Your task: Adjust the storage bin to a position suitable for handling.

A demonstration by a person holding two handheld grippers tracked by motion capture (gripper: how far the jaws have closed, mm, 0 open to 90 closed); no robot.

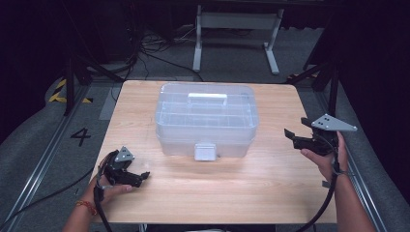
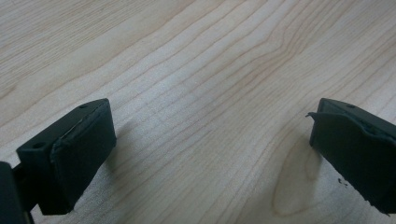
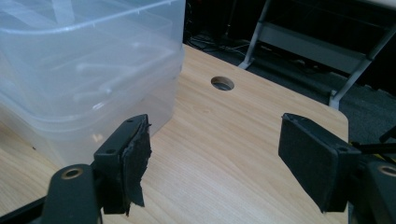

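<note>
Item: clear plastic storage box (image 1: pixel 206 121), lidded, with a white top handle (image 1: pixel 207 98) and a white front latch (image 1: pixel 205 151); divider ribs showed faintly through the walls, contents not discernible. It stood at the middle of the wooden surface (image 1: pixel 241 188), long axis running side to side, latch facing the person. Left tool (image 1: pixel 138 178) rested released near the surface's left front corner, well apart from the box. Right tool (image 1: pixel 293 136) was raised, released, gripping nothing, just right of the box.

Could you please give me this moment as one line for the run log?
left tongs: open, empty, low over table | right tongs: open, empty, beside clear plastic box, not touching | box: closed, front latch down
</note>
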